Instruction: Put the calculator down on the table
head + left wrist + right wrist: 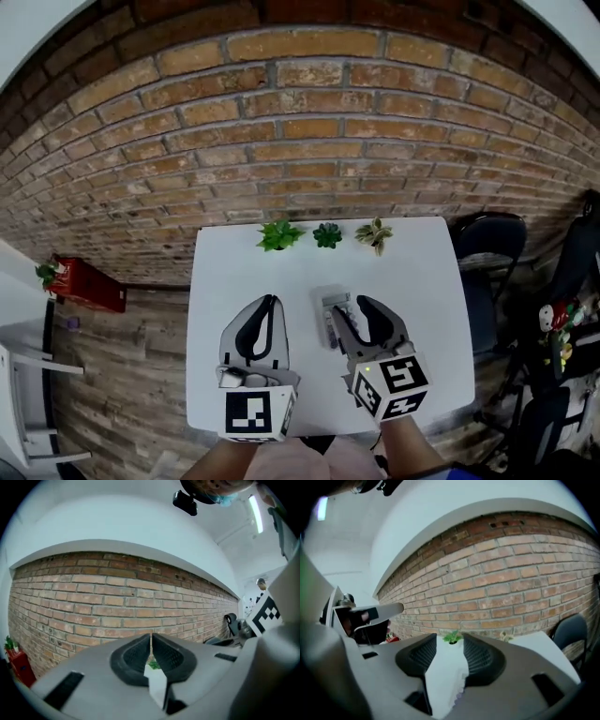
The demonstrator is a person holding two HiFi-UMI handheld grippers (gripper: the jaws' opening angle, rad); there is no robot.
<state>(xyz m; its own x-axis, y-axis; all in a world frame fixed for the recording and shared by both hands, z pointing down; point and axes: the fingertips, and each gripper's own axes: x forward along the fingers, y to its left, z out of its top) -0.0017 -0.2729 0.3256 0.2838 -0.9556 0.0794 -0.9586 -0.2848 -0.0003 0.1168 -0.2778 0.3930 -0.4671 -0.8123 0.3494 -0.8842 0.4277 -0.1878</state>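
Observation:
The grey calculator (328, 321) lies flat on the white table (422, 281), just right of the middle. My right gripper (350, 303) hangs above it and slightly to its right, jaws open and nothing pinched between them. In the right gripper view the gripper (450, 641) frames bare tabletop, with a pale scalloped edge low in the gap that may be the calculator's keys. My left gripper (272, 301) hovers over the table's left half, shut on nothing. In its own view the left gripper (151, 640) has its pads meeting.
Three small potted plants (327, 234) stand in a row along the table's far edge, against a brick wall (309, 122). A dark chair (489, 246) sits at the table's right. A red box (89, 284) rests on the floor to the left.

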